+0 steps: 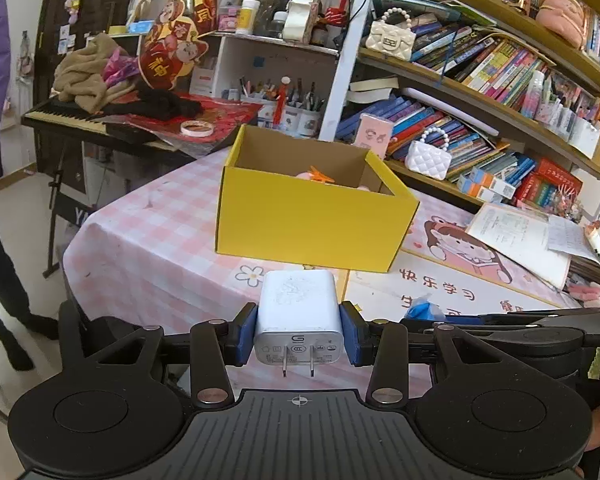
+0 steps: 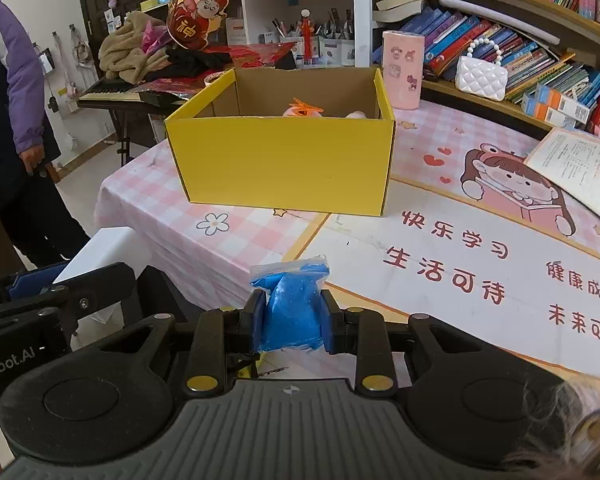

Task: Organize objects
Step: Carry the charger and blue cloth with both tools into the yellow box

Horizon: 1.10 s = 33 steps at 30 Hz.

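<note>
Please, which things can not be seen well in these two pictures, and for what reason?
- Yellow box contents: both views show only an orange and pink top; the front wall hides the rest.
- White charger: small print on its plug face, left view, too small.
- Blue bag: right view, its lower part sits between the gripper's pads.

Black plastic left gripper (image 1: 299, 334) with blue rubber pads (image 1: 247, 334), silver rivets; matching right gripper (image 2: 292, 322) has yellow rivets.

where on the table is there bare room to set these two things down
Bare mat lies in front of the yellow box, across the printed red characters. Checked cloth left of the box is clear too. Crowded: papers at the right edge and the shelf side behind.
</note>
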### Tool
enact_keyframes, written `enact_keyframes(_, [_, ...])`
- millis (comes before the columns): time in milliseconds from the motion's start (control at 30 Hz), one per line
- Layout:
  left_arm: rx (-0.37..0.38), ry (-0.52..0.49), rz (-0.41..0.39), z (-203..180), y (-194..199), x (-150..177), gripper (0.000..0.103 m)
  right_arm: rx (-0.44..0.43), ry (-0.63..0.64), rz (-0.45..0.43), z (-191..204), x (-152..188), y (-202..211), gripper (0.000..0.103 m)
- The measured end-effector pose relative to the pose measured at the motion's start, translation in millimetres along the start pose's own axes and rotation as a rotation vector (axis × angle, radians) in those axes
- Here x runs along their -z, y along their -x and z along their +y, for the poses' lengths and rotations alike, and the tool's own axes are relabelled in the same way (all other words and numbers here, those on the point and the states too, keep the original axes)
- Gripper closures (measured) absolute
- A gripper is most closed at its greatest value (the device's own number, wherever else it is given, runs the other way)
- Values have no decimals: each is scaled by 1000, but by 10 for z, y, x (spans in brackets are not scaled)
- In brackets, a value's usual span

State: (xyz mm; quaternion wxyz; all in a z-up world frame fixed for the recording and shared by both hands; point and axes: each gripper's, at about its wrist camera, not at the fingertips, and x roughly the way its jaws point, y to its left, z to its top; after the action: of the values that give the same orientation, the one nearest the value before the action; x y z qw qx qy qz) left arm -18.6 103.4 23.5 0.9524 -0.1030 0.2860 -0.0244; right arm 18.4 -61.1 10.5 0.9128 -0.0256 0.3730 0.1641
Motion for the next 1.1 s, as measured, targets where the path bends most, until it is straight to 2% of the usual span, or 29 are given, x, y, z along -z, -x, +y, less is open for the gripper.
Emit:
enact_keyframes(467, [26,-22,-38,-26,-286,-362,62,37,-19,-27,-130,-237,-110,77])
enact_keyframes(633, [18,-15,-90,-57,-443,-666,62,17,2,-107,-204,-582,-167,77])
enact_keyframes(867, [-24,-10,-155,-162,-841,-1175,62,-7,62,-206,-348,-1261,-448,77])
enact_keyframes(967, [-56,-20,-143,-217,-1112,-1331,62,-20,118,-202,-398,-1490,-686,77])
enact_keyframes(1100, [-110,-6,-86,-236,-1505,-1434,62,-60,198,-135,-466,-1682,-1101,77])
